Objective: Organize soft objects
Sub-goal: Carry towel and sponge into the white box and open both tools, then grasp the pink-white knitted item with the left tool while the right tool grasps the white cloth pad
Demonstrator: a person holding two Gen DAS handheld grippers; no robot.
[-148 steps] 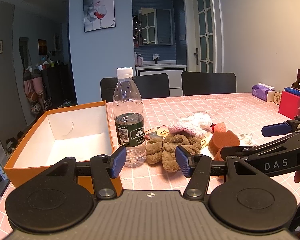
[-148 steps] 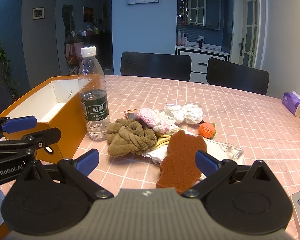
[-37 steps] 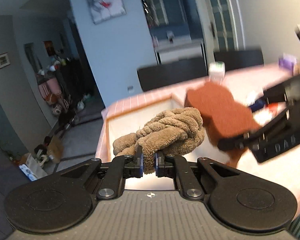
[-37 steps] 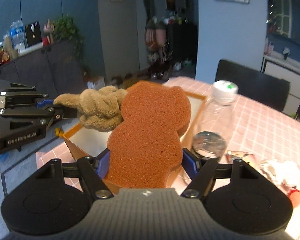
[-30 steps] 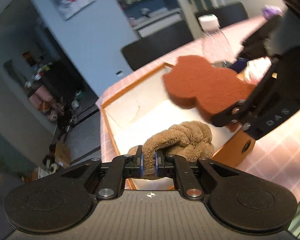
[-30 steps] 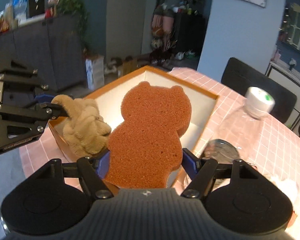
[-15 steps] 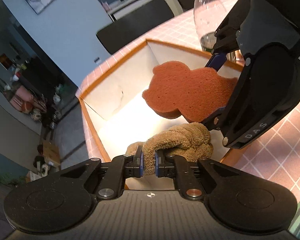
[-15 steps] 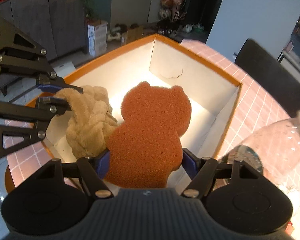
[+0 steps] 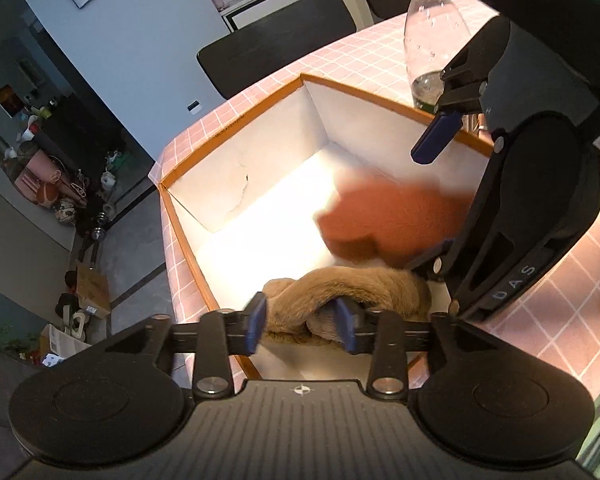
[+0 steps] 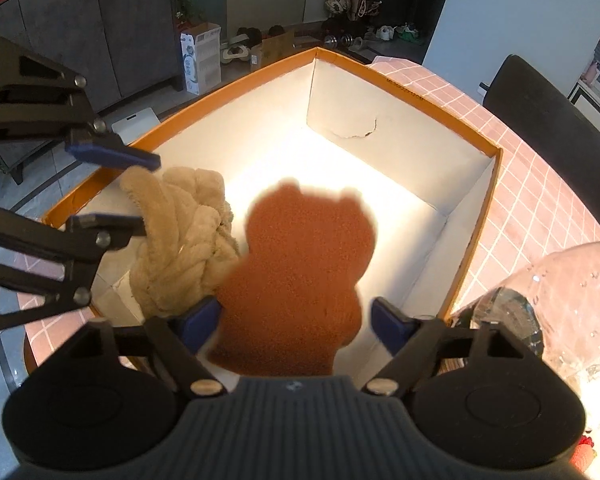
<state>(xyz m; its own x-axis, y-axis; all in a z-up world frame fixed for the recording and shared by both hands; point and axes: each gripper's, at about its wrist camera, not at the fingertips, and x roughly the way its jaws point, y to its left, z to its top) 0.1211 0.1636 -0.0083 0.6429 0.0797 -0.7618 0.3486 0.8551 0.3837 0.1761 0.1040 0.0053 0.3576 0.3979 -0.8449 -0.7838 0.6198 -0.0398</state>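
An orange box with a white inside (image 9: 236,128) (image 10: 420,92) stands on the pink checked table. My left gripper (image 9: 300,326) is open over the box's near corner; the tan twisted plush (image 9: 352,288) (image 10: 180,232) lies loose between its fingers. My right gripper (image 10: 296,322) is open above the box. The orange-brown bear-shaped sponge (image 10: 304,272) (image 9: 388,220) is blurred, free between the right fingers, dropping into the box.
A clear water bottle (image 9: 432,36) (image 10: 548,300) stands just outside the box's right wall. Black chairs (image 9: 276,56) stand behind the table. The floor with clutter (image 10: 204,56) lies beyond the box's far side.
Both grippers have opened. The plush has been let go in the box's near corner and the sponge has slipped free and is falling.
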